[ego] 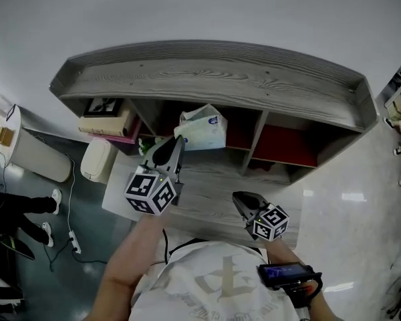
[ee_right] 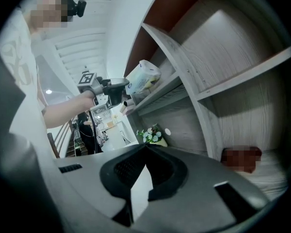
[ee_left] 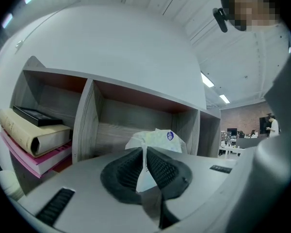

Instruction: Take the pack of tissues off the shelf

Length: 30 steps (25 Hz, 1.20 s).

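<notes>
Left fingers (ee_left: 166, 170) partly hide the tissue pack (ee_left: 159, 138).

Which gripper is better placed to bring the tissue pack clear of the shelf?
Left: the left gripper pinches the tissue pack by its wrapper; the right gripper is shut, empty, apart from it.

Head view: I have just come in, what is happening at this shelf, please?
A person holds a gripper in each hand before a grey wooden shelf. The left gripper is shut on the plastic wrapper of the pack of tissues, which is at the mouth of the middle compartment. Whether the pack rests on the shelf is unclear. The right gripper, shut and empty, hangs lower, to the right.
</notes>
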Tool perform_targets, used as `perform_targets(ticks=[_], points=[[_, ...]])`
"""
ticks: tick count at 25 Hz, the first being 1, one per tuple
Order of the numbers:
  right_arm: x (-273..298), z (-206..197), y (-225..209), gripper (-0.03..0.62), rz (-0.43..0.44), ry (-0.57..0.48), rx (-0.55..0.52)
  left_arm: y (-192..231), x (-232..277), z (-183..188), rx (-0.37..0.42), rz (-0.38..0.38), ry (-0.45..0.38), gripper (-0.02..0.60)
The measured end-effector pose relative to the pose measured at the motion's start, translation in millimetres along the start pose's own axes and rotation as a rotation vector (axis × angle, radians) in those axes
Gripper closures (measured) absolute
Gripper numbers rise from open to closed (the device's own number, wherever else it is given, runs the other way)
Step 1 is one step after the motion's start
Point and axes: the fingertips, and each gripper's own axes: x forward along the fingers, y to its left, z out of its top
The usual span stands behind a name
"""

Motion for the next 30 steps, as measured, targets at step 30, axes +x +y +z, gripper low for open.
perform_targets(ticks=[30], points=[[40, -10, 50, 0.589, 0.038, 0.046, -0.015, 36, -110, -18, -0.035, -0.008, -0.057, 0.548]])
